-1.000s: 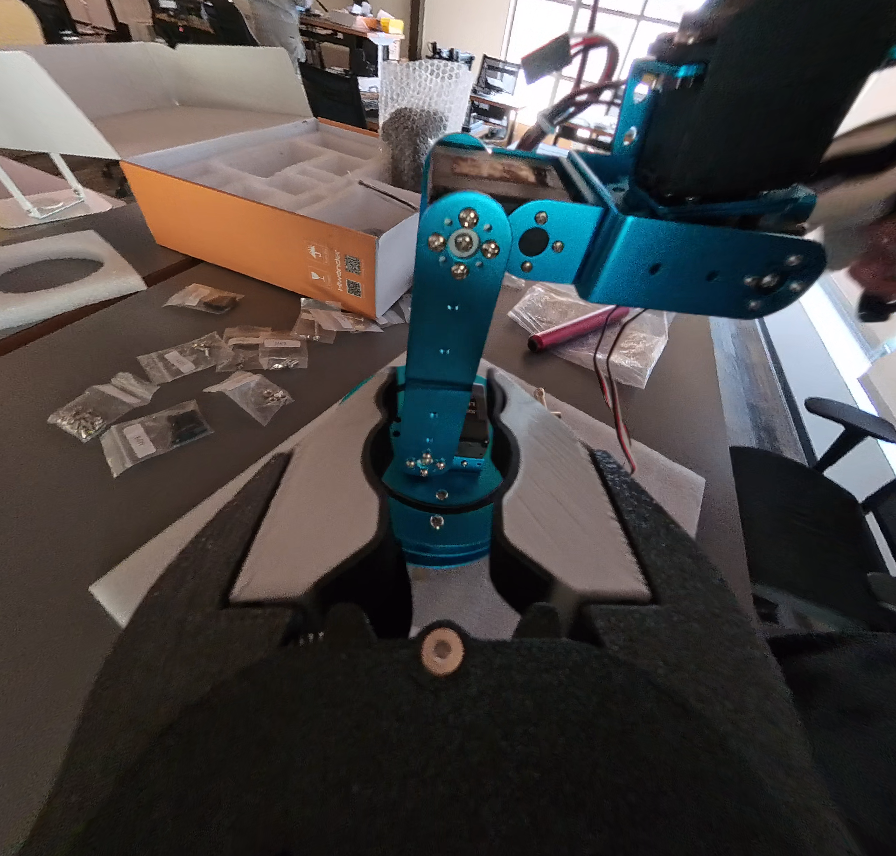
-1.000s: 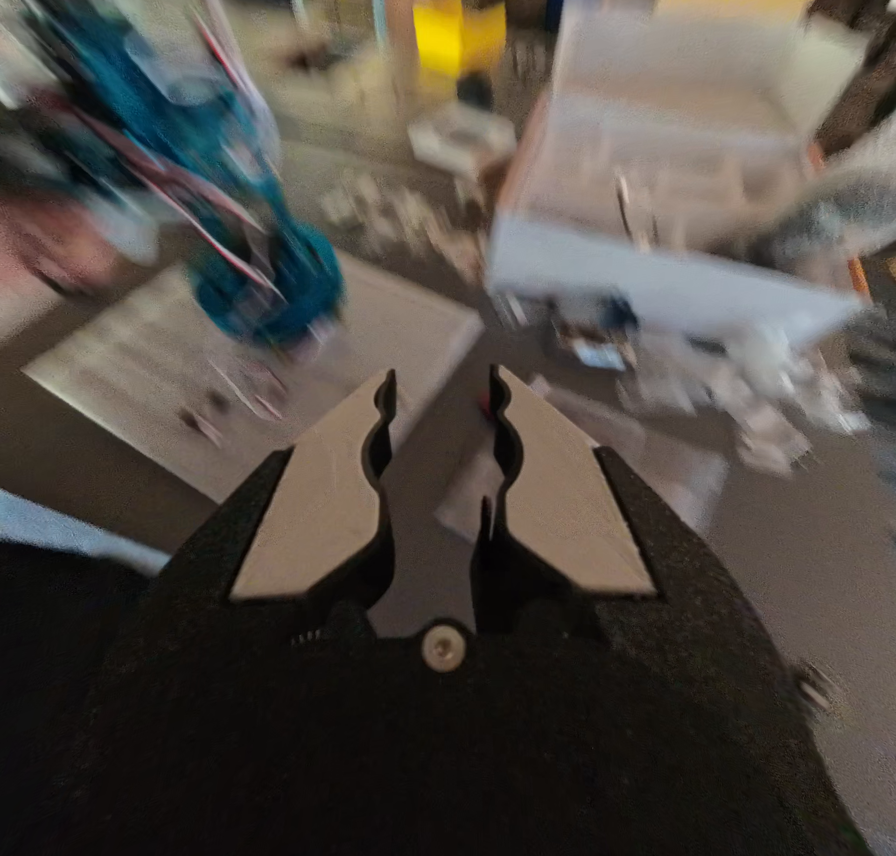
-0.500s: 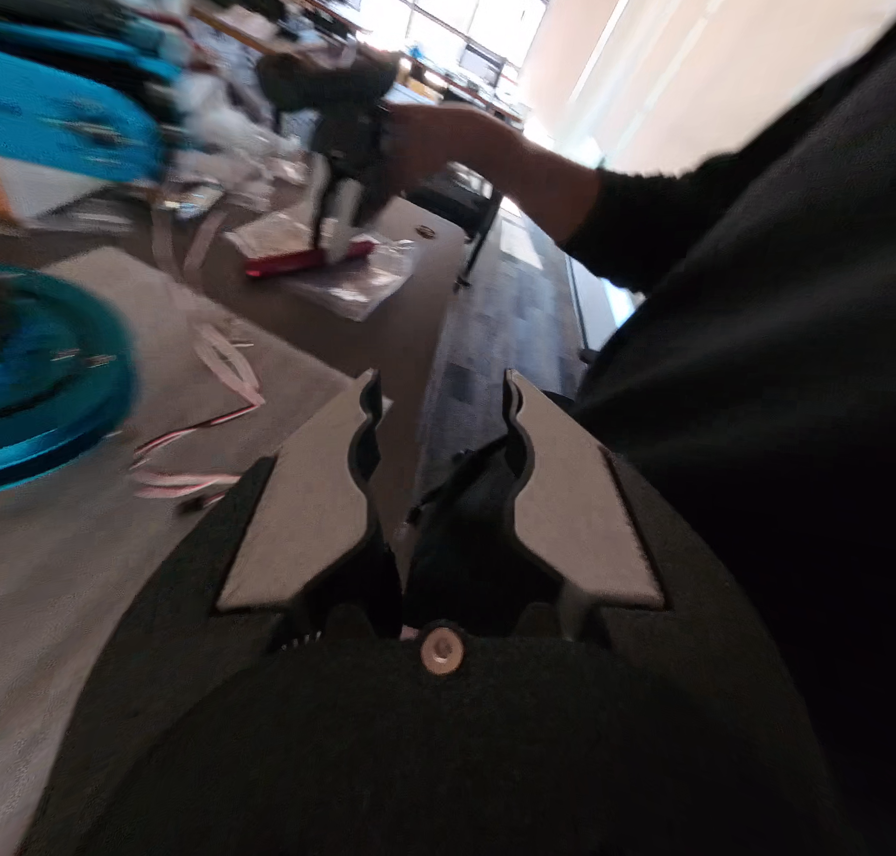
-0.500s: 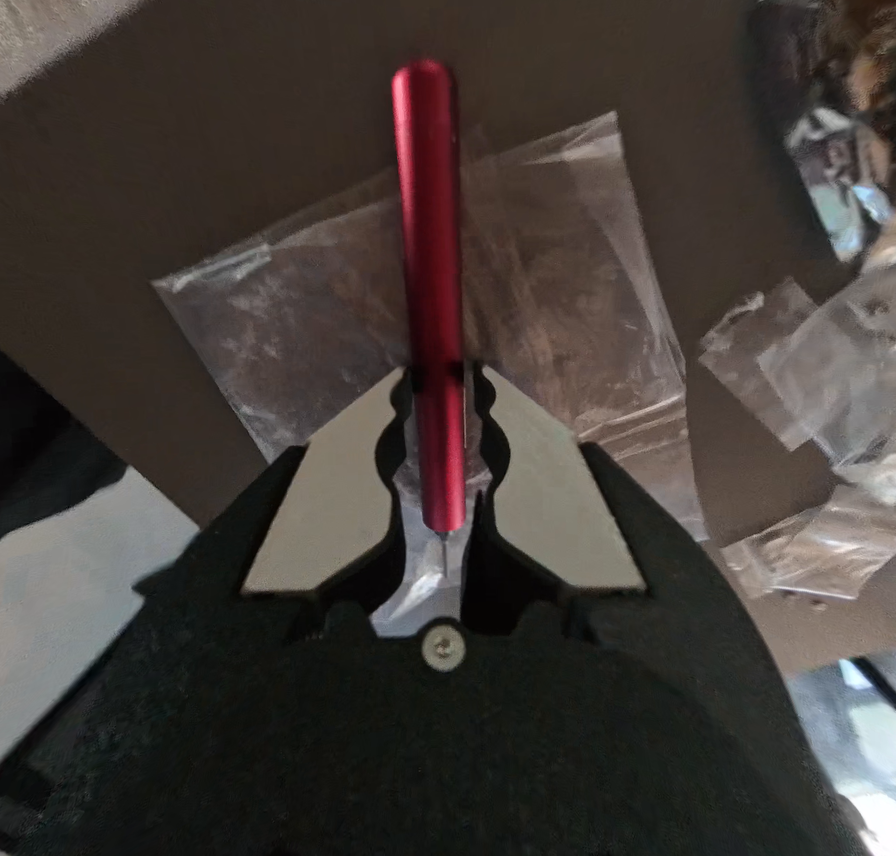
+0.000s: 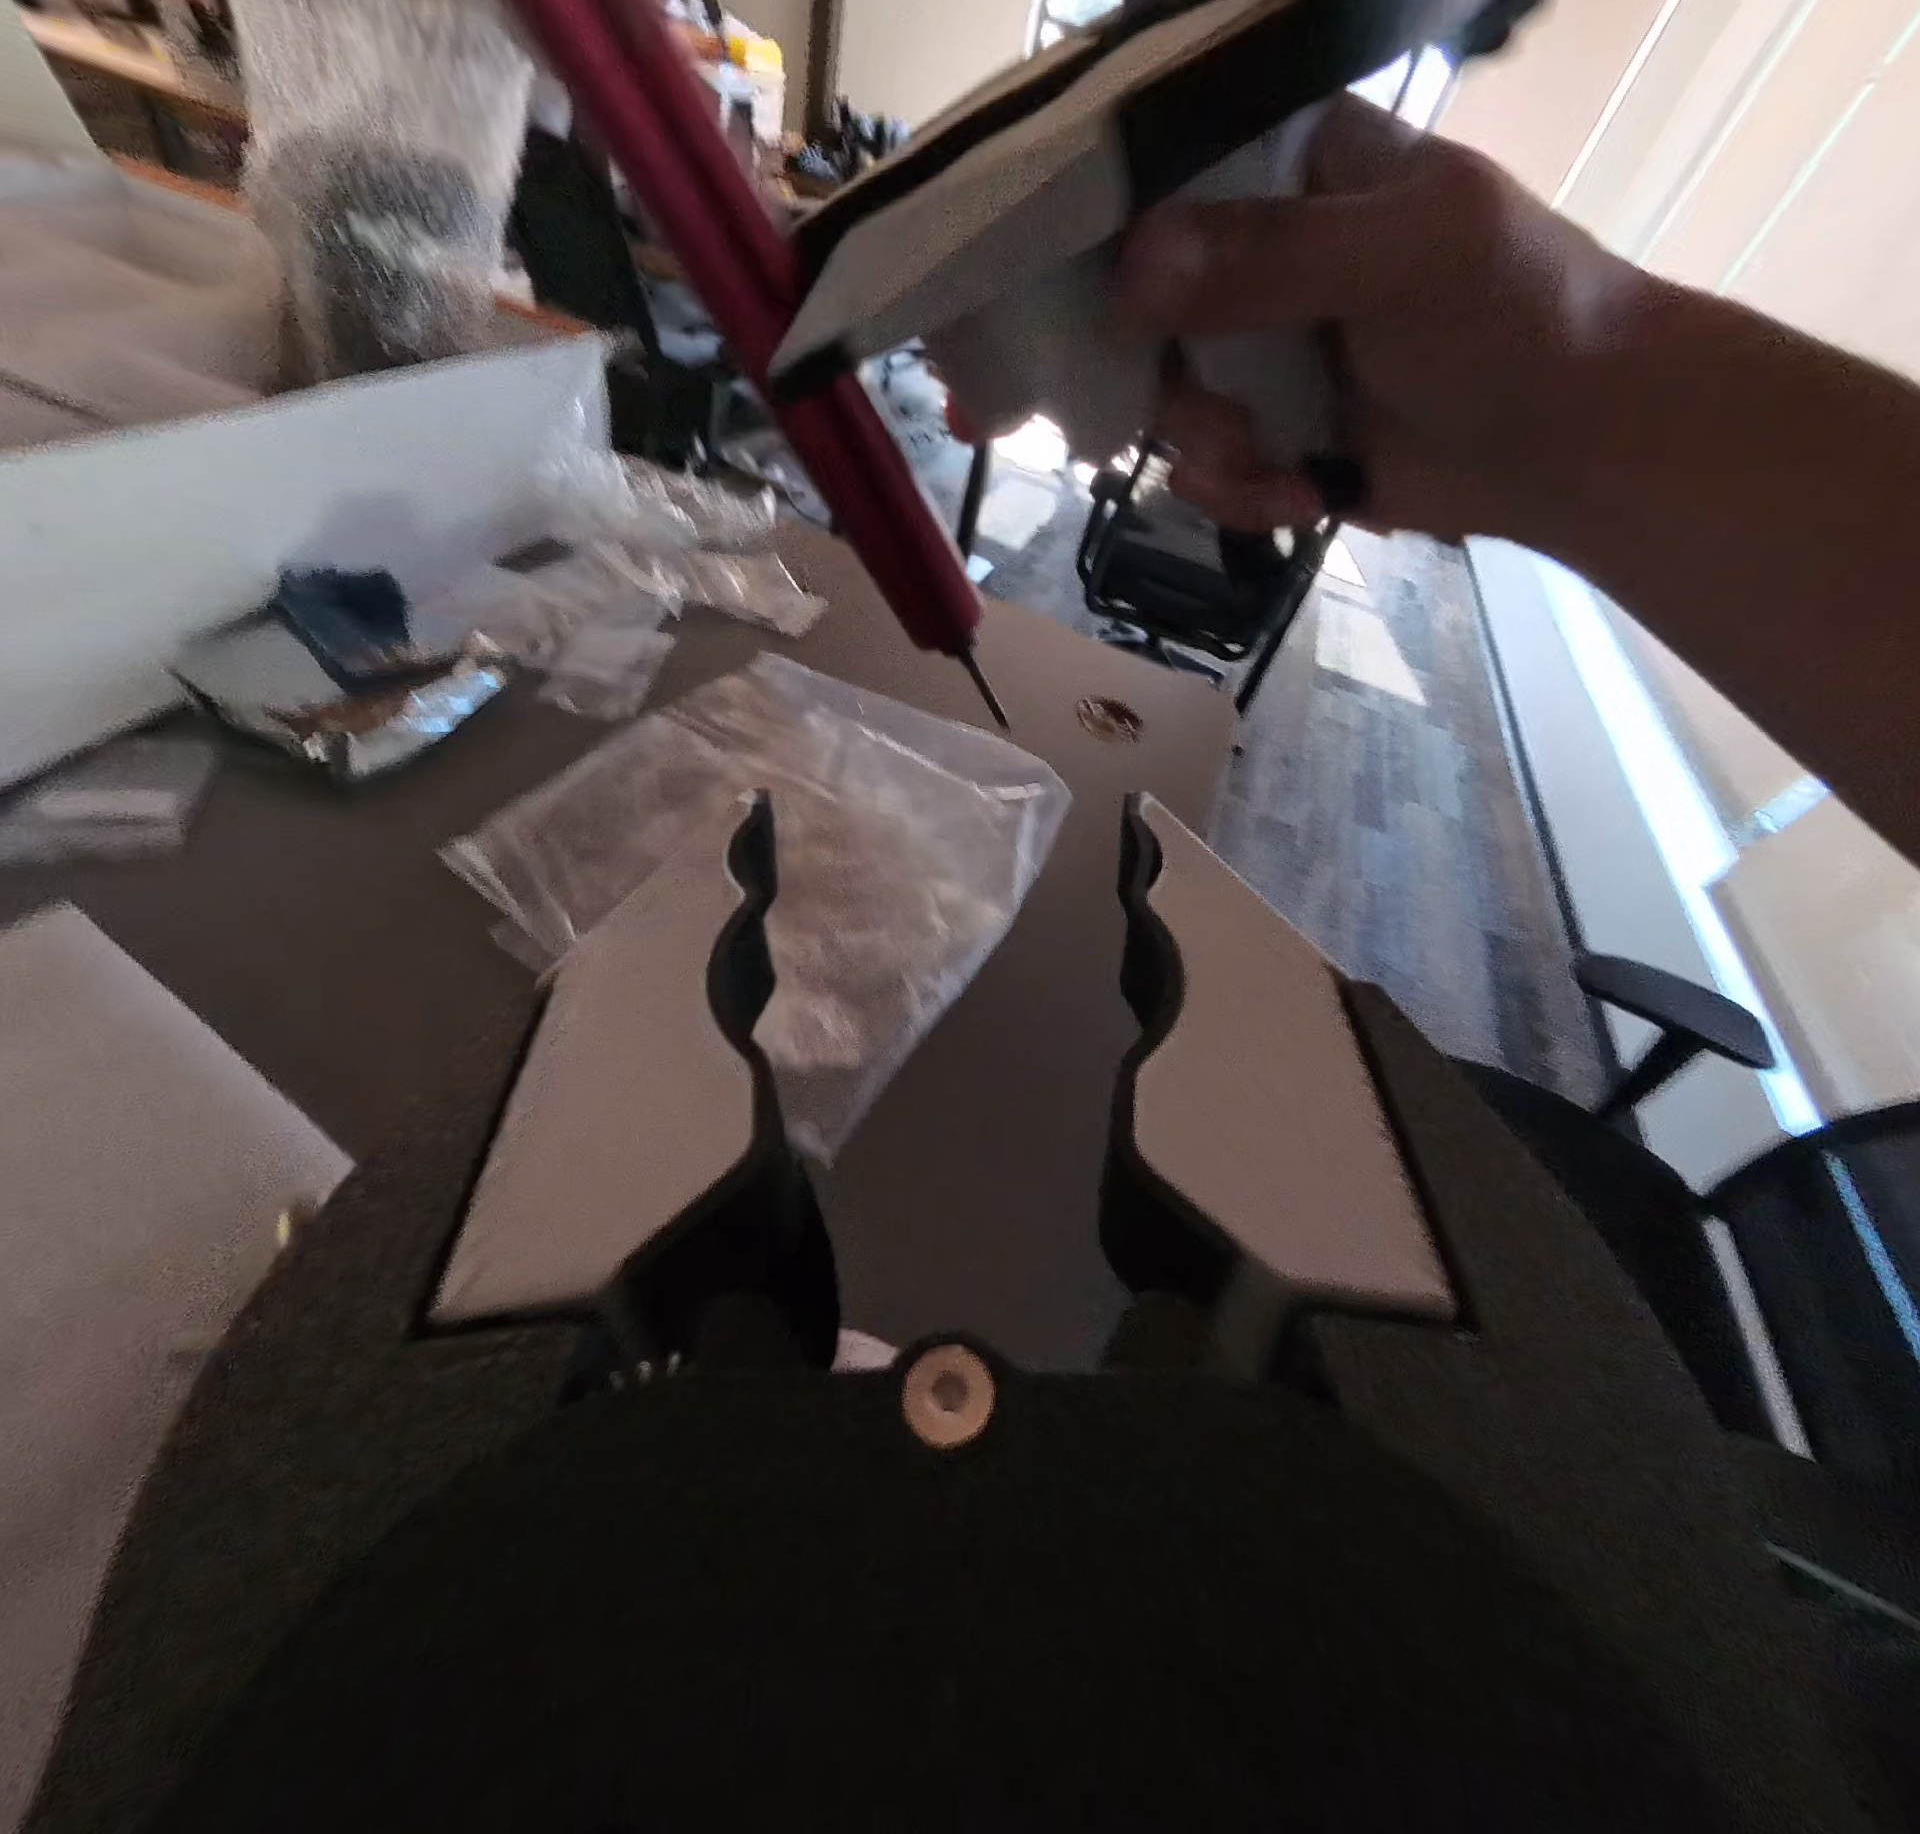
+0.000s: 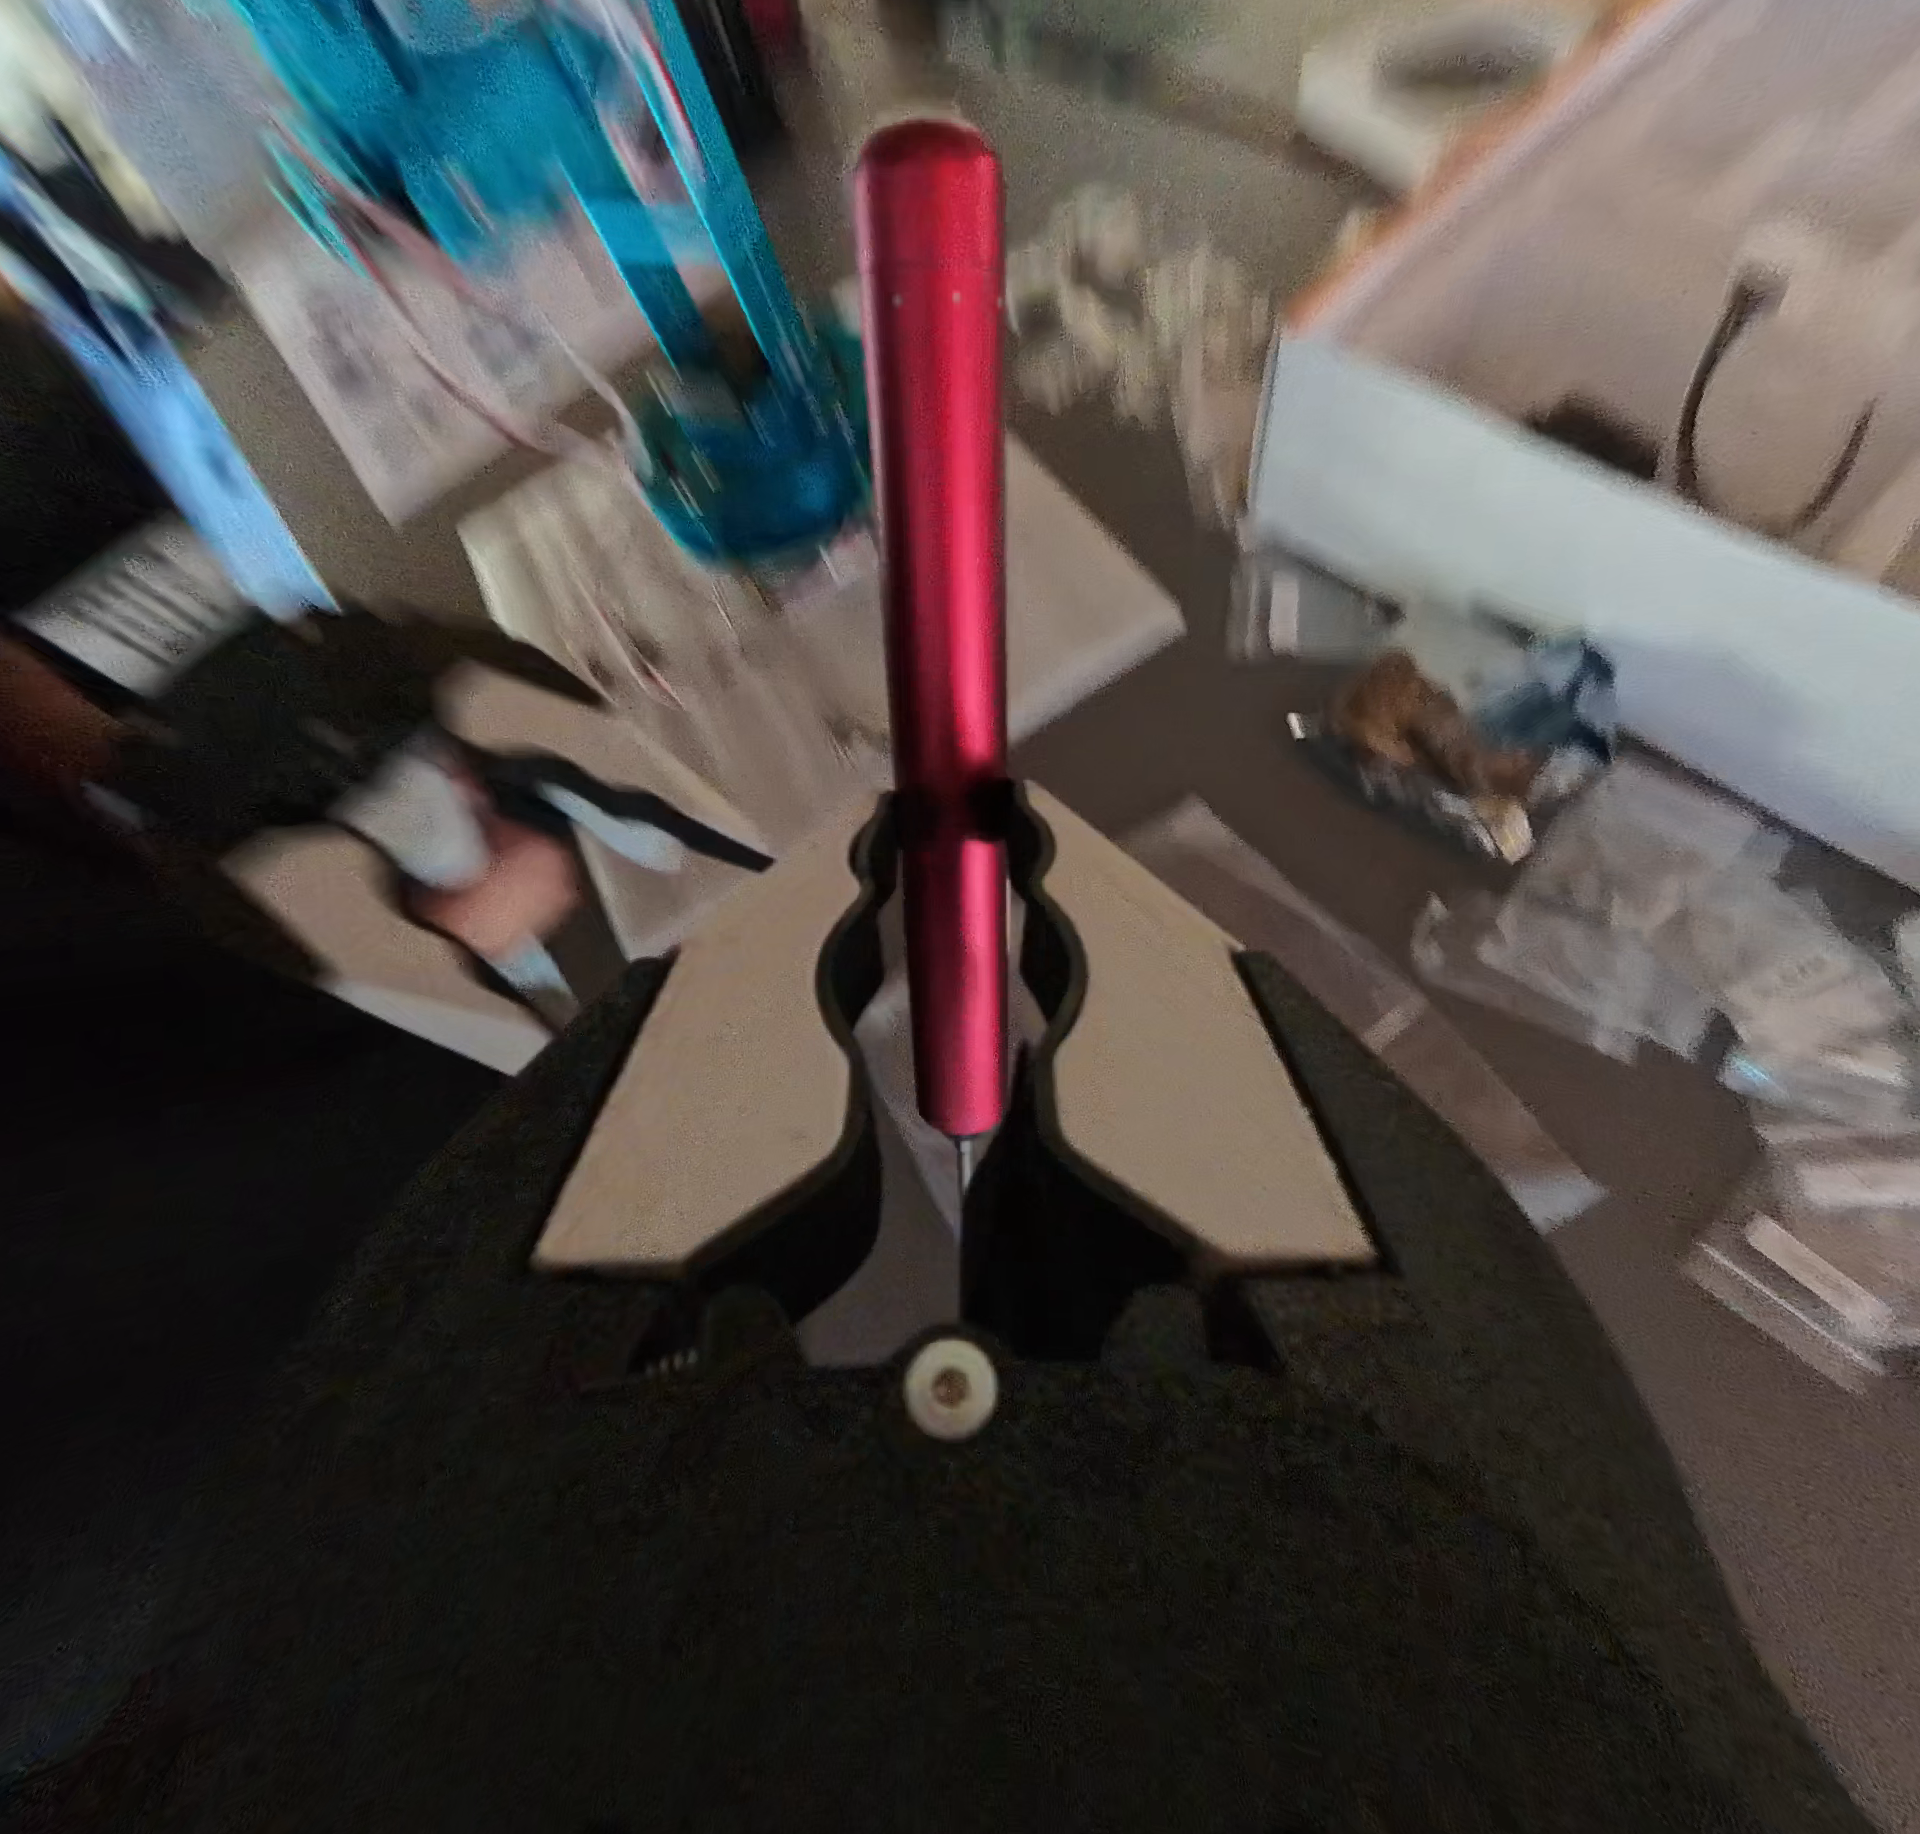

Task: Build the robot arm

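Lifting clear, right tongs (image 6: 951, 818) raise red screwdriver (image 6: 940, 496) off bag (image 5: 831, 880) (blurred).

place: office-like workshop | surface: dark brown table (image 5: 343, 963) strewn with clear plastic bags (image 5: 831, 849) of small parts | kit: open white box (image 6: 1558, 558), blue metal robot arm (image 6: 748, 475) on a pale mat | room: black office chairs (image 5: 1195, 569), tall bright windows (image 5: 1766, 91), wood-plank floor (image 5: 1351, 797), cluttered desks behind

No legible writing anywhere.
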Tool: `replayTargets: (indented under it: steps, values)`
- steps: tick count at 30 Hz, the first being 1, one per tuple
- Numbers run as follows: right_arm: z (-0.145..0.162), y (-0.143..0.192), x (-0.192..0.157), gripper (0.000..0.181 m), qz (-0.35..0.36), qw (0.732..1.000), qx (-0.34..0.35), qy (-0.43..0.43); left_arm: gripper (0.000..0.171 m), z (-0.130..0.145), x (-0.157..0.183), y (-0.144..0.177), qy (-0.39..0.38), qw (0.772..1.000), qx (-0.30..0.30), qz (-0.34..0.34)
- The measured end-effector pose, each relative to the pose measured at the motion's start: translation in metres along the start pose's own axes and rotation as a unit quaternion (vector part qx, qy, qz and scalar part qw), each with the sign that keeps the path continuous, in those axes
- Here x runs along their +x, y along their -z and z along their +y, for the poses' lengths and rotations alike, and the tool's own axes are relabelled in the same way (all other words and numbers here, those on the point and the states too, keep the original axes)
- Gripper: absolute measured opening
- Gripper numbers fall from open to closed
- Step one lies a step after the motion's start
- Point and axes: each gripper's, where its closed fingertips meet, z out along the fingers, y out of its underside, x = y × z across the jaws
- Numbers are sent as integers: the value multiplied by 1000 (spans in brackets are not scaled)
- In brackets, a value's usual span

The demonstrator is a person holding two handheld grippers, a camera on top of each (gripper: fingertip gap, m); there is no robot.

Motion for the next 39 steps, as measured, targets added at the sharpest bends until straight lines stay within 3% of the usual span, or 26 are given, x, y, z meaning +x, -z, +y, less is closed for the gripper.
replayTargets:
  steps: [4,8,10,14,17,22,26,28,31,33,36,39]
  values:
    - [-55,33,-60,19,-24,979,202,-31,66,-45,4,-7,-39,997,59,-19]
    - [-67,51,-116,20,-13,956,292,-3,17,-71,21,14,-121,989,88,-15]
    - [-65,58,-137,20,12,950,311,24,15,-74,25,31,-201,975,92,-28]
    - [-47,52,-172,21,83,958,253,104,14,-73,32,60,-393,915,85,-33]
    - [-35,37,-189,22,121,961,195,155,14,-70,41,77,-495,866,71,-21]
    - [-28,33,-210,21,159,950,140,231,15,-71,52,100,-538,840,69,12]
    - [-33,34,-218,21,210,923,127,297,15,-93,55,114,-588,800,111,-47]
    - [-36,36,-224,20,219,915,130,312,15,-95,59,119,-574,808,121,-46]
    - [-40,42,-225,20,243,902,150,323,19,-96,57,125,-498,860,113,-17]
    - [-36,43,-226,20,236,909,153,309,18,-94,58,128,-471,875,109,11]
    - [-35,40,-228,20,227,913,169,292,30,-90,66,128,-519,848,110,17]
    - [-30,36,-225,20,216,927,177,250,17,-85,66,120,-587,804,93,-10]
